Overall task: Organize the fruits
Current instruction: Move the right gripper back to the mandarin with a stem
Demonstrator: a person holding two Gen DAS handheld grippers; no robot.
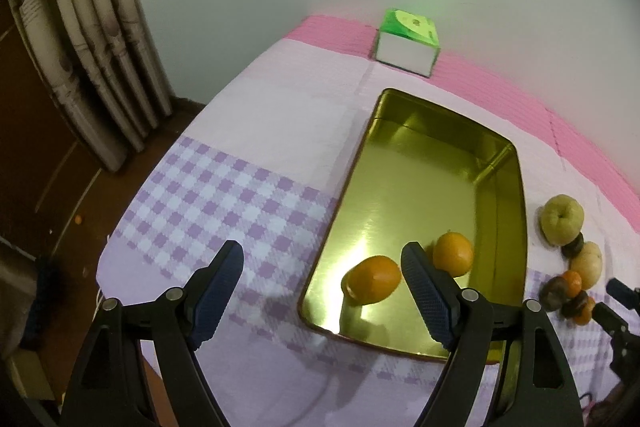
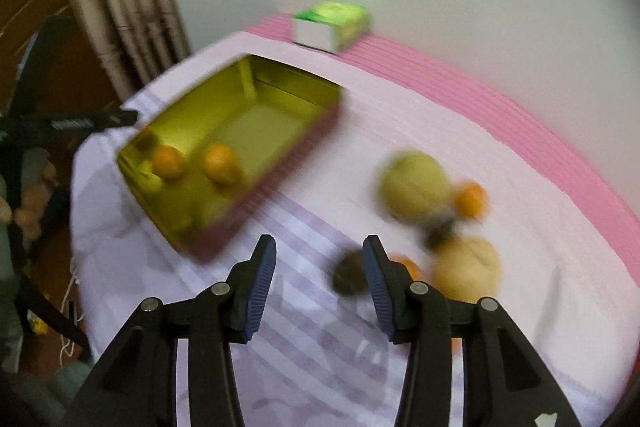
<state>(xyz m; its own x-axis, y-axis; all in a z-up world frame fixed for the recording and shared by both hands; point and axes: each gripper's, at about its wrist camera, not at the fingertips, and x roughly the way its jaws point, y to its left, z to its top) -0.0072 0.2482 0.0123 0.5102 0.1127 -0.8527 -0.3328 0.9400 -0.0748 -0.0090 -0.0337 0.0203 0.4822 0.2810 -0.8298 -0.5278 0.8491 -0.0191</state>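
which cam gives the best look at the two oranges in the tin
The left wrist view. There both oranges lie sharp and close on the floor of the gold tin, near its near end. The right wrist view is smeared by motion: the same oranges show only as small orange blurs.

The left gripper point(image 1: 322, 265) points steeply downward with its jaws spread wide and nothing between them. The right gripper point(image 2: 319, 259) also tilts downward, jaws parted and empty, its view blurred.
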